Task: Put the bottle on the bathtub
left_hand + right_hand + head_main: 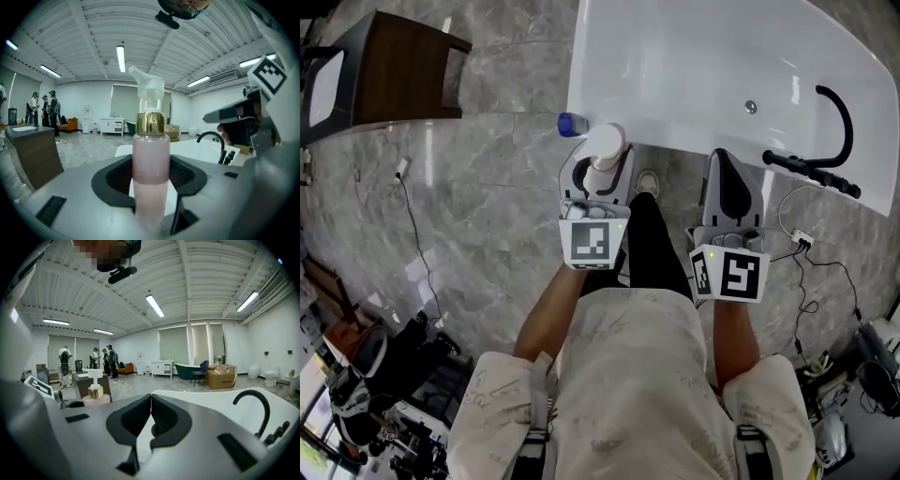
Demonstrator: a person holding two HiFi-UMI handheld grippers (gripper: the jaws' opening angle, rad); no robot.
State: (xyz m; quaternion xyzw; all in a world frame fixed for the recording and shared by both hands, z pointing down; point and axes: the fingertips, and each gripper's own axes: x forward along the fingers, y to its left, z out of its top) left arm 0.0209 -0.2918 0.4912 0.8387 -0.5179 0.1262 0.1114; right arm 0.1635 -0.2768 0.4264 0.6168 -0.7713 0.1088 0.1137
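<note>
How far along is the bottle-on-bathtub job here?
Done: the bottle is gripped upright in the left gripper's jaws. In hand: it is held at the bathtub's near edge, apparently not yet set down. Left: placing it on the rim and releasing. The right gripper is shut, empty.

1. Bottle (pixel 151 173): frosted, translucent pink body; shiny gold metallic collar; smooth white plastic pump.
2. Bathtub (pixel 694 66), upper right: glossy white, smooth.
3. Floor (pixel 487 178): polished grey, marble-look tiles.
4. Faucet (pixel 811 172), right: matt black.
5. Table (pixel 403 70), upper left: dark wood.
</note>
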